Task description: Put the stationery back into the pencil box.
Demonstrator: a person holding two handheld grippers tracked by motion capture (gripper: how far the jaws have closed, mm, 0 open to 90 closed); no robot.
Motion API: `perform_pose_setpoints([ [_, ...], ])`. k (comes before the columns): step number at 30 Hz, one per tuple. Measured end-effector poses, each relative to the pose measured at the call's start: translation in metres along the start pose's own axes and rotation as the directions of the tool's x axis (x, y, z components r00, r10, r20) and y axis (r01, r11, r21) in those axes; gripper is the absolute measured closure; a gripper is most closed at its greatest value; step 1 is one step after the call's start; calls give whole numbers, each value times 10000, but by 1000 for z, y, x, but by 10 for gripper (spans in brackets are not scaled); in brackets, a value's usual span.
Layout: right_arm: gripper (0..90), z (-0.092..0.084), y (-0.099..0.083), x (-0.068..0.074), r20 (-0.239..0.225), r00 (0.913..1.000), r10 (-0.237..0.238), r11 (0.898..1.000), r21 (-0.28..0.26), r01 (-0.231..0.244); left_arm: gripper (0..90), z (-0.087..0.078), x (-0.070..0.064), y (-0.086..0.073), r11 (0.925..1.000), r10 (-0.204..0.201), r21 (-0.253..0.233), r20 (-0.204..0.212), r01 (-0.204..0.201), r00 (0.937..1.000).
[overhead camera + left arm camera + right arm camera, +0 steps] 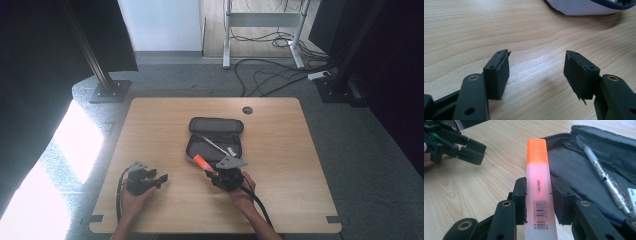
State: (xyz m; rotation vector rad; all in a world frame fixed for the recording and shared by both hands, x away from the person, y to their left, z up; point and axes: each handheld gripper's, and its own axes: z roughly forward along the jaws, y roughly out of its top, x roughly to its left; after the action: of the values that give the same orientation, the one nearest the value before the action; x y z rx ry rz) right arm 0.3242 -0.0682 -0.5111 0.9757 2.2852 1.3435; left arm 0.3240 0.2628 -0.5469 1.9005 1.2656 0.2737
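Note:
An orange-capped highlighter with a pale pink body is clamped between the pads of my right gripper, cap pointing away. In the high view that highlighter hangs at the near left edge of an open dark pencil case, with the right gripper just below it. A white pen lies inside the case. My left gripper rests low over bare wood, jaws apart and nothing between them; in the high view the left gripper is at the table's near left.
The wooden table has a round cable hole at the back. A small white item lies in the case beside the pen. Beyond the table are a desk frame and floor cables.

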Motion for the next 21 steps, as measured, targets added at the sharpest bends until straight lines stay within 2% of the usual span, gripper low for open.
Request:
perform_pose_setpoints([
  [11,659,2,9,-13,-68,9998,188,9996,-204,-190,375,0,0,0,10000,2,0,-16,-2,10000],
  [21,659,5,15,-20,37,9999,99,9998,-177,-99,374,0,0,0,10000,3,2,-16,-3,10000],
])
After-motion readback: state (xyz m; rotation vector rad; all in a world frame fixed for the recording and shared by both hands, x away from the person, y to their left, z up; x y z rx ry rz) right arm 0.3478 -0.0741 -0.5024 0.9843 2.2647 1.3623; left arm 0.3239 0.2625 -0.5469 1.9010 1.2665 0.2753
